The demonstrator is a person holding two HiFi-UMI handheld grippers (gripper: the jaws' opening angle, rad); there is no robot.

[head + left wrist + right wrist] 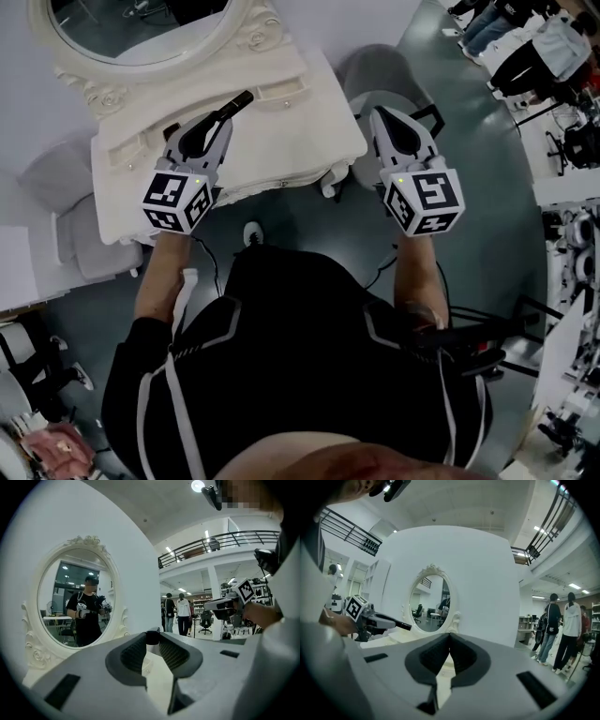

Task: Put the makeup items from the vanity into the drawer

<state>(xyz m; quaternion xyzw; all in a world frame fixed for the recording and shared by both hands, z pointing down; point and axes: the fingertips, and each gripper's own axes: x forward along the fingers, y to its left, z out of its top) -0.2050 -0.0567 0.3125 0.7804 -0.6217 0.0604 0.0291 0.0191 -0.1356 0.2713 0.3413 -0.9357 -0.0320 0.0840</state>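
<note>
My left gripper (228, 111) is shut on a slim black makeup stick (242, 99), which pokes out past its tips over the white vanity top (291, 131). The left gripper view has the stick's black end (152, 636) pinched between the ribbed pads, and the oval mirror (77, 604) lies ahead. My right gripper (377, 114) hovers off the vanity's right end. Its jaws meet at the tips with nothing between them (449, 635). From the right gripper view, the left gripper and its stick (396, 624) show at the left.
A round grey stool (380, 67) stands right of the vanity, beneath the right gripper. Grey cushioned seating (70, 225) sits at the vanity's left. Small knobbed drawers (277, 92) run under the mirror frame (253, 33). People stand on the open floor (562, 625) beyond.
</note>
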